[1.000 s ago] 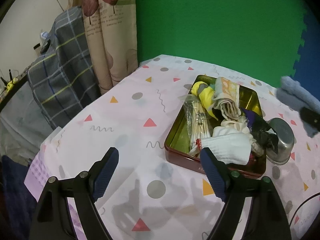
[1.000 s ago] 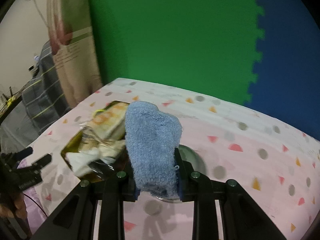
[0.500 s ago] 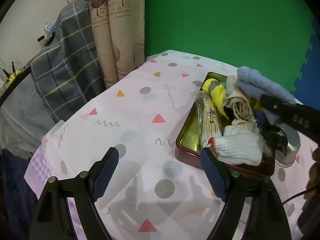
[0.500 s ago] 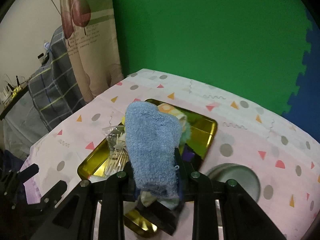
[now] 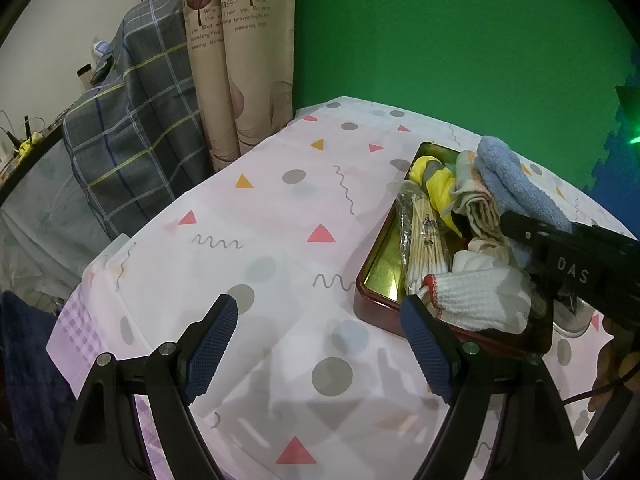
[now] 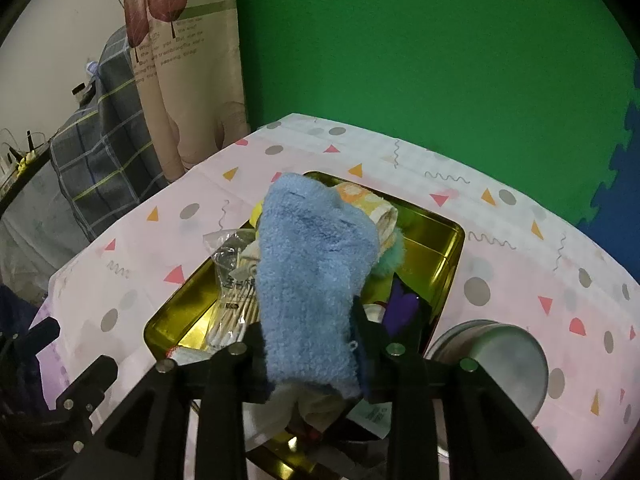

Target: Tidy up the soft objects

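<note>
Worktop: fills the lower frame.
Tin: frame centre, crowded with soft things.
Sock: blue, over the tin.
Right gripper: jaws just easing apart, sock between them.
Left gripper: spread wide, empty, lower frame.

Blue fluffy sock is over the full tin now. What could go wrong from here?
The right gripper has just been opening with the blue sock between its fingers. The tin is heaped already, so the sock may roll off onto the tablecloth or catch on a pad. The cotton swab bag could shift.
</note>
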